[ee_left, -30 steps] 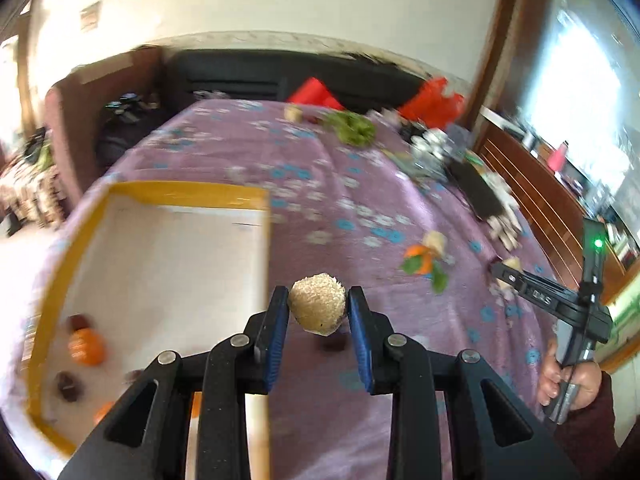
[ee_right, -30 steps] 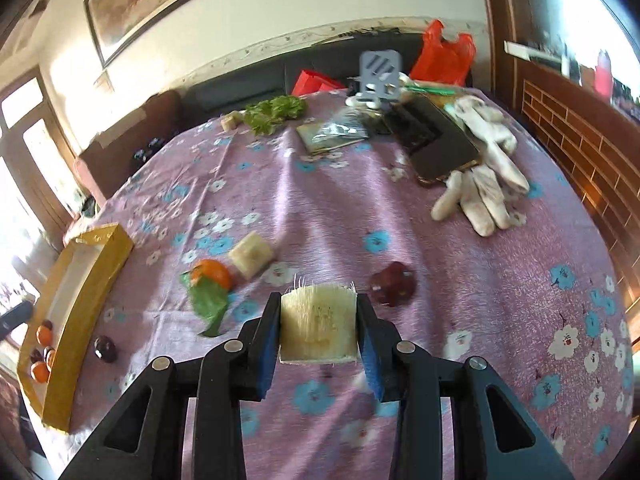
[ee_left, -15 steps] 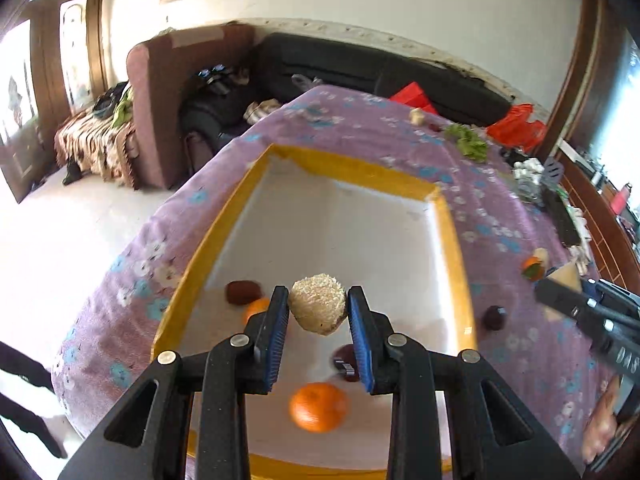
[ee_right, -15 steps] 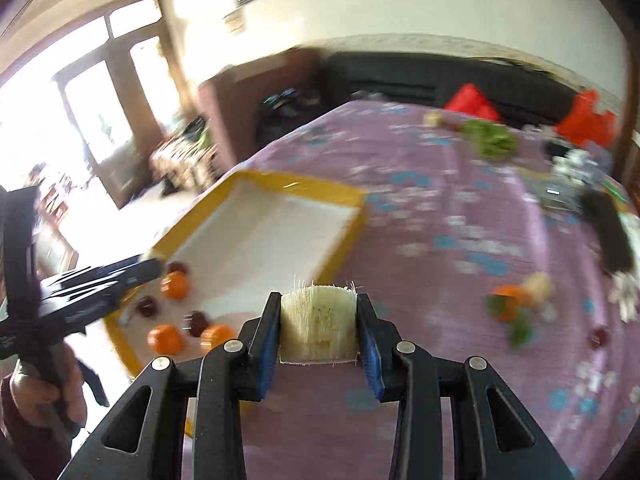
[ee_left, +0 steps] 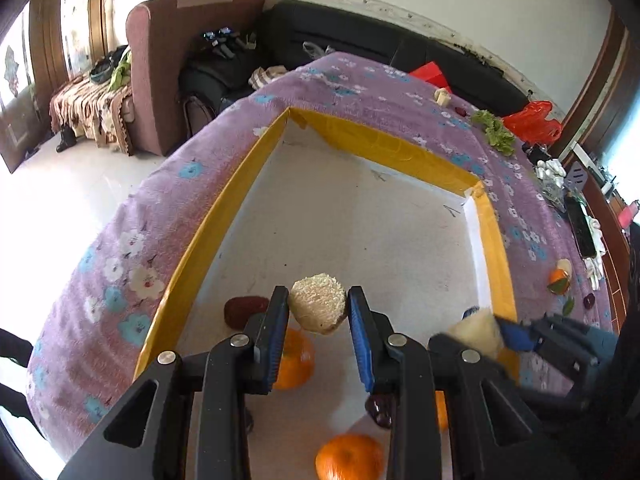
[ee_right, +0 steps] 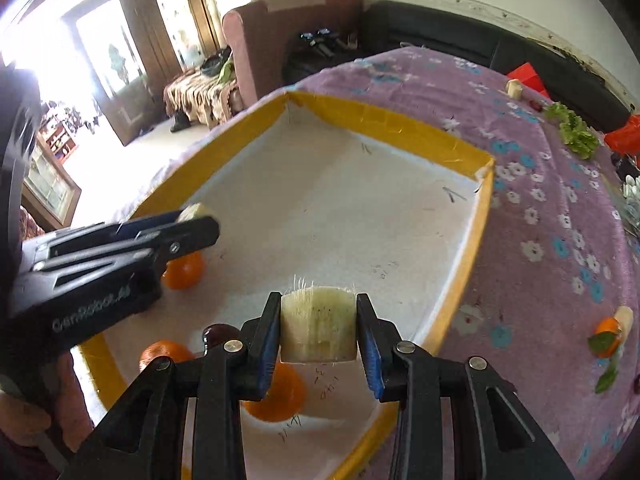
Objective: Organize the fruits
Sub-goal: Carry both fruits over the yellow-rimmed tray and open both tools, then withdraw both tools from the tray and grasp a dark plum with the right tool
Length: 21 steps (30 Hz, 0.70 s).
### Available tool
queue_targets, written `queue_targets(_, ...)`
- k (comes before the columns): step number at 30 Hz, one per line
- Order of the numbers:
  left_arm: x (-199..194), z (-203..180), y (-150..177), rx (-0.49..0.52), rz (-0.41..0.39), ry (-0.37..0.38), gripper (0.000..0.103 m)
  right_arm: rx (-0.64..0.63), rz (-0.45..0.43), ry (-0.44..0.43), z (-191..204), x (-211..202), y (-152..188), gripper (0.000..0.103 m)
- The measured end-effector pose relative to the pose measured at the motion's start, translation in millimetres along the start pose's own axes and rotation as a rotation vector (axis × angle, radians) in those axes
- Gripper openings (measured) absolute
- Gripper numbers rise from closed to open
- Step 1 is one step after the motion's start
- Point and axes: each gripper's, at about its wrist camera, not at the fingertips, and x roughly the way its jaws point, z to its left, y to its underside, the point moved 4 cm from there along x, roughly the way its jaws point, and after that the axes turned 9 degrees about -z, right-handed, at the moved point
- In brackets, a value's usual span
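Your left gripper is clamped on a round pale fruit and your right gripper on a cut pale chunk, both above the yellow-rimmed tray holding oranges, near the table's edge.

Purple flower-printed cloth table cover: soft, matt | yellow-rimmed shallow tray: white, matt, scuffed floor | round pale fibrous chunk: rough | black plastic left gripper: blue ribbed pads, metal rivets
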Motion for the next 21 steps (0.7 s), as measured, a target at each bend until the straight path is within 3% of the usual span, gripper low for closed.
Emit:
queue_targets(8, 13, 2, -1, -0.009, 0.028, -0.022, 0.03, -0.036, 0.032, 0.007, 6, 14, 6, 0.04)
queue_targets(12, 2, 4, -4, -0.026, 0.004, -0.018, 0.052, -0.062, 0.015, 0.01, 9, 8, 6, 0.04)
queue_targets(17, -32, 7, -11, -0.041, -0.068, -0.029, 0.064, -0.073, -0.041, 0.01, 15, -12, 0, 0.041)
queue_targets(21, -67, 8, -13, -0.058, -0.133, -0.04, 0.081, -0.082, -0.102, 0.023, 17, -38, -1, 0.045)
